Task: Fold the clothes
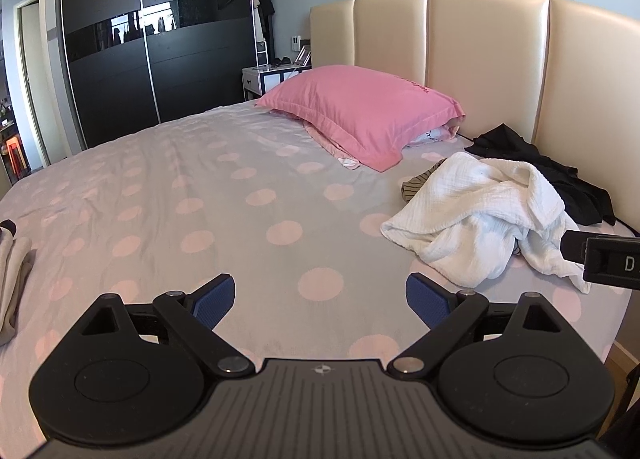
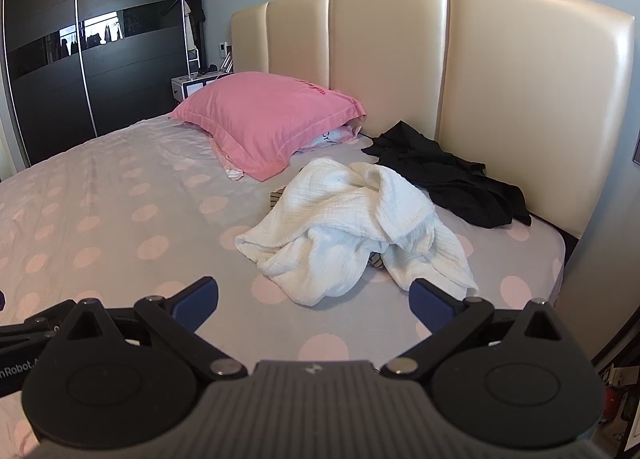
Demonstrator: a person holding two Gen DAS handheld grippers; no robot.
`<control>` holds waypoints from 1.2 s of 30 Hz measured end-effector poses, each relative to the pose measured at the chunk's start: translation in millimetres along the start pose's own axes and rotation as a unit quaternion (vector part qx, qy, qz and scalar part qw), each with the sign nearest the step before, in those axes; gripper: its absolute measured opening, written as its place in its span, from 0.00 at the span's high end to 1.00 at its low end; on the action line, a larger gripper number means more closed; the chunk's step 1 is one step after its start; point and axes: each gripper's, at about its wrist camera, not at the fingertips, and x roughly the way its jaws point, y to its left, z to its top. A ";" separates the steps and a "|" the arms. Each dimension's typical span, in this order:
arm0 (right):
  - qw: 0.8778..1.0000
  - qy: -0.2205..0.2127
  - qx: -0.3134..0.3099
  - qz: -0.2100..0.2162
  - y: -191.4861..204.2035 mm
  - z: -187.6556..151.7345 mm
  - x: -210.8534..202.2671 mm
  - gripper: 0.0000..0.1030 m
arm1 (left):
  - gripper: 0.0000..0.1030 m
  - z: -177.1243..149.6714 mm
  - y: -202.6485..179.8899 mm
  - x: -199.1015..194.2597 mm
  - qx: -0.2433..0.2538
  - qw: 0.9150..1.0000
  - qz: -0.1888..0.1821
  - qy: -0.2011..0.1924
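Observation:
A crumpled white garment (image 1: 484, 219) lies on the bed to the right; it also shows in the right wrist view (image 2: 352, 231). A black garment (image 1: 560, 171) lies behind it by the headboard, and shows in the right wrist view (image 2: 452, 179). A striped item (image 1: 420, 179) peeks out under the white one. My left gripper (image 1: 320, 299) is open and empty above the sheet, left of the white garment. My right gripper (image 2: 316, 305) is open and empty, just in front of the white garment. Folded beige clothes (image 1: 12, 275) lie at the far left.
A pink pillow (image 1: 360, 111) lies near the cream headboard (image 1: 480, 59). The polka-dot sheet (image 1: 200, 199) covers the bed. A dark wardrobe (image 1: 140, 51) and a white nightstand (image 1: 264, 79) stand beyond. The bed's right edge (image 2: 560, 259) is close to the wall.

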 end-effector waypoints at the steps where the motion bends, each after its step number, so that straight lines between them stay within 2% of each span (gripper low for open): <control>1: 1.000 0.000 -0.001 0.000 0.1 -0.2 0.2 0.01 | 0.09 -0.2 0.1 0.1 -0.001 1.000 0.000 0.000; 36: 1.000 0.013 -0.015 -0.005 5.2 -3.5 6.9 0.01 | 0.09 -0.6 0.3 4.0 -0.005 1.000 -0.014 0.005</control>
